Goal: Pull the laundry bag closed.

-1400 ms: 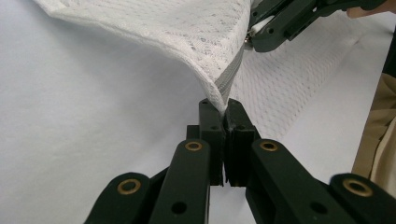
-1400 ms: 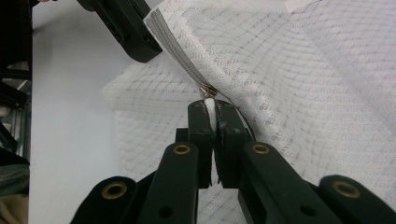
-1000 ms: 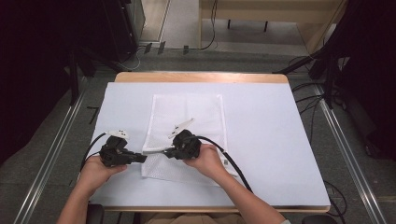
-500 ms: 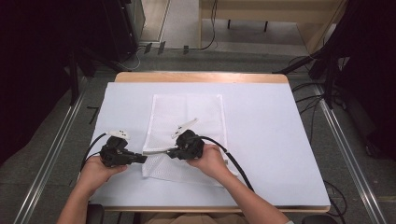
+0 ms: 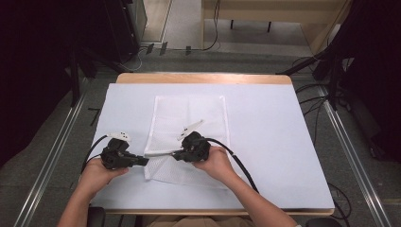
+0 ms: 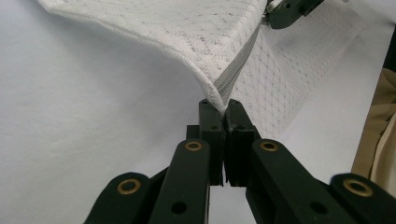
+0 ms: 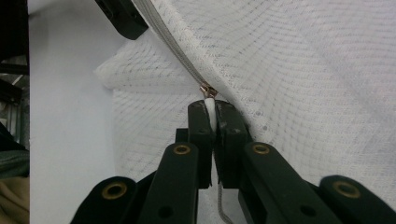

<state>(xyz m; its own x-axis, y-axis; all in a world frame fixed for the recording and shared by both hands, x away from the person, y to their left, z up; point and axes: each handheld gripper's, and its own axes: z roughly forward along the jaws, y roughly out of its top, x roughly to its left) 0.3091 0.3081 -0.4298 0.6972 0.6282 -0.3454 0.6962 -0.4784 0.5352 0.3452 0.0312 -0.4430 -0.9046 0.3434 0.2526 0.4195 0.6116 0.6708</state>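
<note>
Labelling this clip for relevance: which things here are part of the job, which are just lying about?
In the job:
- white mesh zipper bag
- zipper pull, pinched in the right claw
- bag's corner at the zipper end, pinched in the left claw

Lying about:
- white table cover
- wooden table edge
- floor cables

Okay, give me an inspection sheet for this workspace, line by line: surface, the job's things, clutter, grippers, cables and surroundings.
Surface: table under a white cover, wooden edge at the far side.
Job's things: white mesh bag lies flat mid-table, near edge lifted; its zipper runs between the grippers.
Clutter: nothing seen.
Grippers: left gripper shut on the bag's edge at the zipper's end; right gripper shut on the zipper pull.
Cables: a black cable trails from each gripper toward the person.
Surroundings: grey floor, metal rails at both sides, dark equipment and floor cables beyond.
</note>
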